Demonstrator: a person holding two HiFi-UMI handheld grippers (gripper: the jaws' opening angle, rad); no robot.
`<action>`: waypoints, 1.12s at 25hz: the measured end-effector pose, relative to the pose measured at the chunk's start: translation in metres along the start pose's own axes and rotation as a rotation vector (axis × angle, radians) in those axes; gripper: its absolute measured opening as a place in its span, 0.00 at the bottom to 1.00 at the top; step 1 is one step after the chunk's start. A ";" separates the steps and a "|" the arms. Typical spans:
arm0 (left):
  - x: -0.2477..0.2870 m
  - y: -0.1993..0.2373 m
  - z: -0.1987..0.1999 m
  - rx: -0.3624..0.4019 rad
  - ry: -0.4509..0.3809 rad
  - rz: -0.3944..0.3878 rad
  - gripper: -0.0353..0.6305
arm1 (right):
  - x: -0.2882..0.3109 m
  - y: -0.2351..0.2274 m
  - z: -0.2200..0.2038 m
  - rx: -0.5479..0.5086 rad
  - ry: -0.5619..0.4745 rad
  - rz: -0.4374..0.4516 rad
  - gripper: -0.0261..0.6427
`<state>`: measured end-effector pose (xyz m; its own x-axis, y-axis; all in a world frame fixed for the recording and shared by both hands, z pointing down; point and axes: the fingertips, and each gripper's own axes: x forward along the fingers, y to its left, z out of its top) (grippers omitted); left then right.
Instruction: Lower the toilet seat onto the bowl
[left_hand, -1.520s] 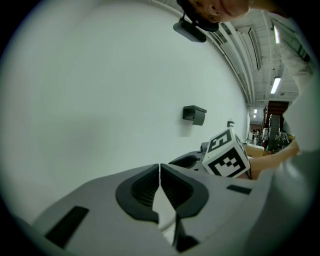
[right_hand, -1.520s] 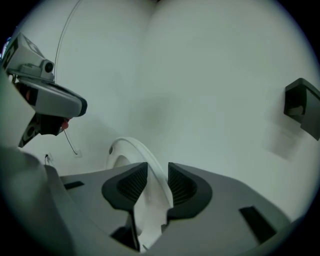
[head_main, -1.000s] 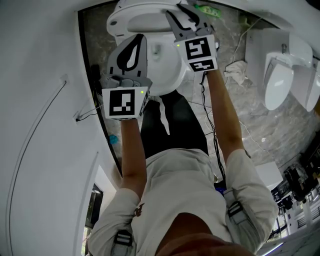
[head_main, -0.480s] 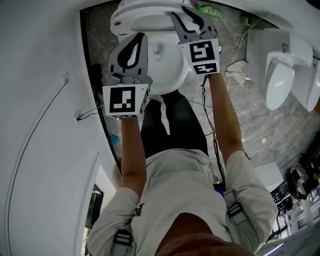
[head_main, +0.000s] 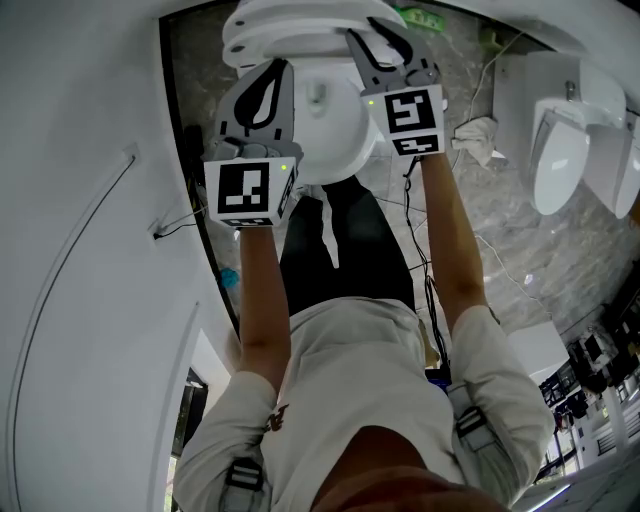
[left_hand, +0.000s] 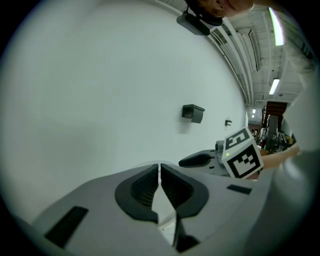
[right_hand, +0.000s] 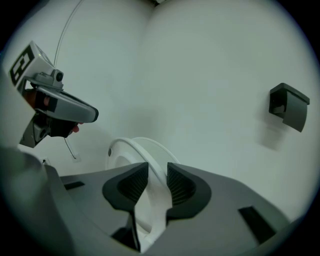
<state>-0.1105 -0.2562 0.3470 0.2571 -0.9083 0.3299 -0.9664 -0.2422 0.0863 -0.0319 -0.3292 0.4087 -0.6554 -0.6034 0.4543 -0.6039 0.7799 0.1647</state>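
While upright, toilet seat (right_hand: 131, 146): raised at far end of bowl (head_main: 335, 160), not yet lowered.
Right gripper (right_hand: 157, 170): jaws just been closing, now pinching seat's rim.
Left gripper (left_hand: 159, 167): pressed together, empty, hovering over left side of bowl.
Risk, slip: thin pinch on smooth curved rim; sliding off mid-swing likely to drop seat hard onto bowl.
Risk, twist: pulling sideways instead of along its swing likely to wrench rim out of jaws.

The toilet seat (head_main: 290, 35) at the top middle and the bowl (head_main: 335, 140) under it look hard, smooth and shiny white. The floor (head_main: 490, 230) on the right is glossy grey stone. The shirt (head_main: 350, 380) is soft, pale cloth.
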 end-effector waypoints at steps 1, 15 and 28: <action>-0.001 0.000 -0.002 0.007 0.002 -0.006 0.10 | -0.002 0.002 0.000 -0.003 0.002 -0.001 0.24; -0.014 0.003 -0.023 0.035 0.009 -0.022 0.10 | -0.034 0.033 -0.009 -0.009 -0.005 -0.004 0.25; -0.024 -0.001 -0.050 0.106 0.059 -0.067 0.21 | -0.057 0.056 -0.018 -0.002 -0.003 -0.008 0.26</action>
<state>-0.1158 -0.2171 0.3859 0.3175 -0.8679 0.3820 -0.9406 -0.3392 0.0112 -0.0202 -0.2482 0.4079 -0.6521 -0.6100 0.4502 -0.6082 0.7754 0.1698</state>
